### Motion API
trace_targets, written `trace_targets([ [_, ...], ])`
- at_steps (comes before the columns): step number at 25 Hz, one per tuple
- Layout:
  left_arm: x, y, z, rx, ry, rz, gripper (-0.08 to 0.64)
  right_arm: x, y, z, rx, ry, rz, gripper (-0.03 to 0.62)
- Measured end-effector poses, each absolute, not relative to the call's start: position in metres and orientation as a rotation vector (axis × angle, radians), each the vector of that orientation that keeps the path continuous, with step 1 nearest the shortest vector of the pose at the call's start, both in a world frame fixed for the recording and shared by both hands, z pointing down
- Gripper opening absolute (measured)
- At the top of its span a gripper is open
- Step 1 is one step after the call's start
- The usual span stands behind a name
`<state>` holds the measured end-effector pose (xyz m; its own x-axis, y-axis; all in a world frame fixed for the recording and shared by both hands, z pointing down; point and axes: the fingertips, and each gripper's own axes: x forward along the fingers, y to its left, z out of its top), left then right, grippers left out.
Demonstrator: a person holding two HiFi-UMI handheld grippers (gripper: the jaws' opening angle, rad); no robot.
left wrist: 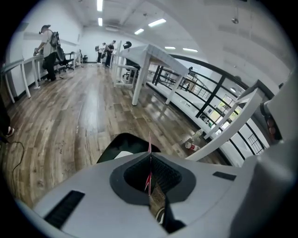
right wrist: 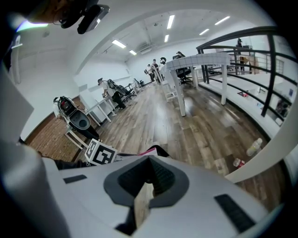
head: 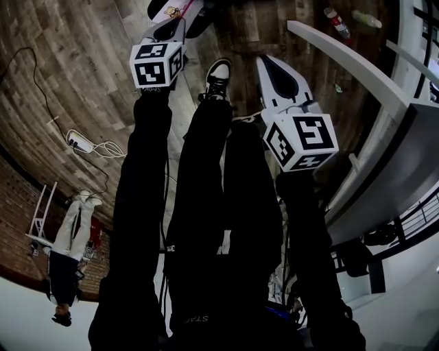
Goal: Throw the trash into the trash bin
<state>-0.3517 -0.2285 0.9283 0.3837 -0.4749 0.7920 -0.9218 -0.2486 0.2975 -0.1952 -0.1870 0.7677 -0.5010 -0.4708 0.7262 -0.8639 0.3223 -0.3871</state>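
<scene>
Where its jaws meet, the left gripper (left wrist: 150,156) is seen clamped on a thin red-and-white wrapper (head: 177,9); no print on it can be read. The right gripper (right wrist: 150,160) is closed, with nothing held. Just beyond the wrapper a black shape (left wrist: 122,142) is visible, and whether it is the bin cannot be told. A red can (left wrist: 191,146) lies on the floor (left wrist: 56,121).

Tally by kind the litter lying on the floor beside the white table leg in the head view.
Drink containers: 2
Small scrap: 1
Total: 3
</scene>
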Motion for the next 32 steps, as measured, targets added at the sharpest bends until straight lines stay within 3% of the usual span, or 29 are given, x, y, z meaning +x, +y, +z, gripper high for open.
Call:
trace_targets([
  [5, -0.355, -0.235, 0.944, 1.859, -1.210, 0.753, 0.012, -0.196, -0.184, 0.775, 1.173, -2.097, 1.070, 0.015],
  [8, -0.359, -0.236, 0.938, 1.847, -1.215, 0.766, 0.123, -0.197, -0.181, 0.769, 1.175, -2.092, 1.075, 0.015],
  [12, -0.360, -0.231, 0.913, 1.846, -1.245, 0.745, 0.123, -0.194, -0.179, 0.752, 1.184, -2.101, 1.070, 0.015],
  [18, -0.351, -0.214, 0.849, 1.856, -1.294, 0.693, 0.110, -0.189, -0.176, 0.701, 1.199, -2.141, 1.043, 0.015],
  [21, -0.341, -0.214, 0.805, 1.907, -1.293, 0.676, 0.055, -0.186, -0.178, 0.664, 1.238, -2.169, 1.012, 0.015],
  [32, -0.284, -0.200, 0.584, 2.121, -1.262, 0.585, 0.002, -0.152, -0.147, 0.488, 1.418, -2.247, 0.975, 0.015],
])
